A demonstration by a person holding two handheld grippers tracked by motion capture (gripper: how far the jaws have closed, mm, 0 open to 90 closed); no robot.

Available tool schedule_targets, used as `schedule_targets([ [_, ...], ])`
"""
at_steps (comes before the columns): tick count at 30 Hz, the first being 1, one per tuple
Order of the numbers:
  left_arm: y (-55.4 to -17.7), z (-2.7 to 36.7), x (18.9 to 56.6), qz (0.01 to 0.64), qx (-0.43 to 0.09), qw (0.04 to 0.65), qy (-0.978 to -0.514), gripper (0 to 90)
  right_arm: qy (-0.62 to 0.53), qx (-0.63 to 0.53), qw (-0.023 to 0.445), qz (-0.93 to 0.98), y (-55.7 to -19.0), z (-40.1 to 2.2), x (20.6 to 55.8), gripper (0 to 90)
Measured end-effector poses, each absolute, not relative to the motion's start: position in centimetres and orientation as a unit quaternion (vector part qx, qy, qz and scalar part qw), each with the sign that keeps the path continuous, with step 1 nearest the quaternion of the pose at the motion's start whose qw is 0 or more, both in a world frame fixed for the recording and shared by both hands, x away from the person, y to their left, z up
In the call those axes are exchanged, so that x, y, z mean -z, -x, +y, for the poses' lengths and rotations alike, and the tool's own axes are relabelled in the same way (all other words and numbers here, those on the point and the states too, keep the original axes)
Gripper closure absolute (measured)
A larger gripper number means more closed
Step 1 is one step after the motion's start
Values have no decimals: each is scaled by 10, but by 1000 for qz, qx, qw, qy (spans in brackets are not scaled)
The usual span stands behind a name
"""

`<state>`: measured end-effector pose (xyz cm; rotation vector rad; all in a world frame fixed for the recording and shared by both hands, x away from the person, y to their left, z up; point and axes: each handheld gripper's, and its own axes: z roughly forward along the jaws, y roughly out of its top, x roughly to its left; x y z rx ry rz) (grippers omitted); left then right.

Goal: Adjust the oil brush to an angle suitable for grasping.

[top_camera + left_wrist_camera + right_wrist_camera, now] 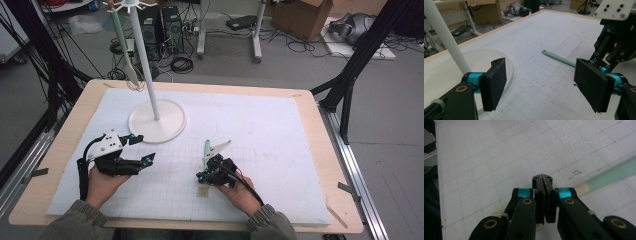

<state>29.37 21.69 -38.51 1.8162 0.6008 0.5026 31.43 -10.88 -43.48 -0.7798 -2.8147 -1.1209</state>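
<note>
A utensil with a mint-green handle [207, 148] lies flat on the white gridded mat [280, 150]; its handle [559, 58] points toward the stand. Over its lower part sits my right gripper [201, 175], jaws shut [543, 178]. The green handle [616, 173] and its cream neck run off behind the right finger, and a cream piece shows under the left finger [499, 212]. I cannot tell whether the jaws hold any of it. My left gripper [144, 148] rests on the mat to the left, wide open [541, 85] with nothing between its pads.
A white stand with a round base [157, 121] and tall pole [145, 55] is at the mat's back left; a second green-handled utensil [122, 42] hangs from its top hooks. Cables, computers and boxes lie on the floor beyond the table.
</note>
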Motion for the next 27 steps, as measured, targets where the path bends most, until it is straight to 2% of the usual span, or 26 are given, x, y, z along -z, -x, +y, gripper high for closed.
schedule_targets([
  [27, -293, 218, 386, 254, -209, 549, -768, 267, 256, 320, -18, -912, -311, -131, 429, 895],
])
